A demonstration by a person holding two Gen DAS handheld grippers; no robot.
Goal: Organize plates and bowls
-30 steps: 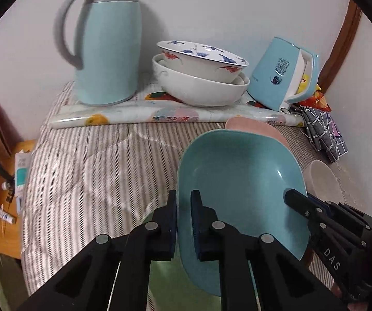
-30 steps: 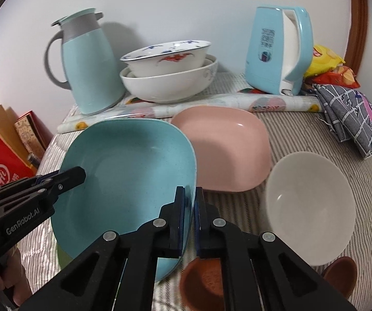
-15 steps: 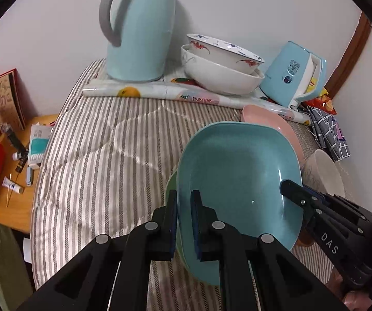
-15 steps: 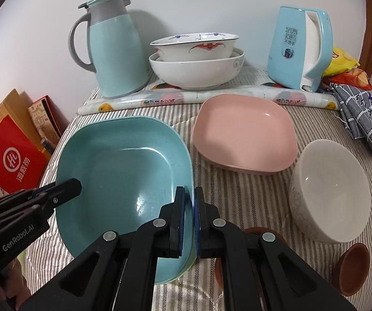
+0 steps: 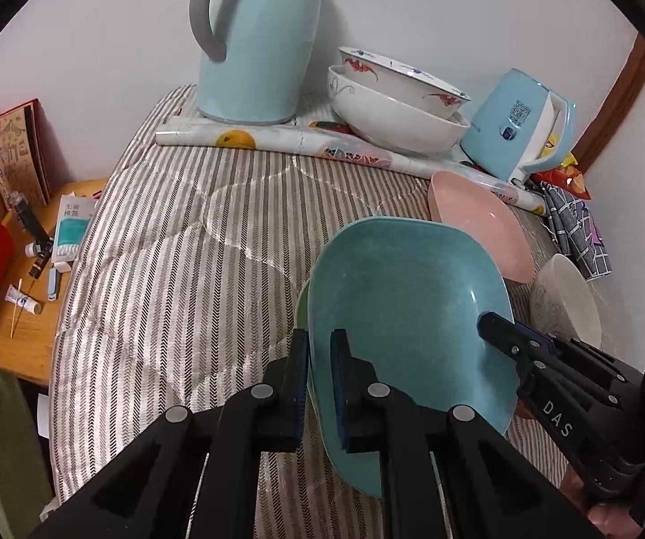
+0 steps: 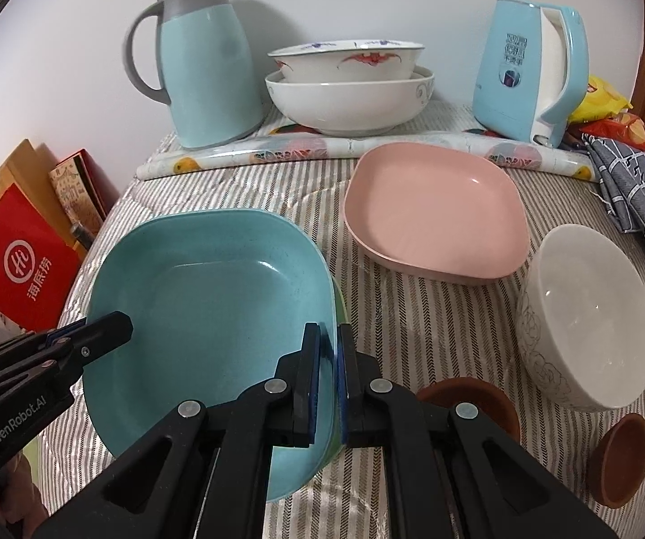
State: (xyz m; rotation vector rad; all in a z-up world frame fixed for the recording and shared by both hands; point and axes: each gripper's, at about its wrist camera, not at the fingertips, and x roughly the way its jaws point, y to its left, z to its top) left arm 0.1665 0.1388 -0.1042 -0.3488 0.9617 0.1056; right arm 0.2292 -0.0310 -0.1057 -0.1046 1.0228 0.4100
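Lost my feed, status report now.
Left gripper and right gripper both shut on teal plate. Green plate directly beneath. Pink plate clear, nothing blocking.

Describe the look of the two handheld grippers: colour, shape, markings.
Both are matte black plastic. The left gripper and right gripper each have two angular, open-framed arms with silver rivets and flat fingers lined with blue pads. Seen side-on, the left one bears white "GenRobot.AI" lettering, the right one "DAS". No cables show.
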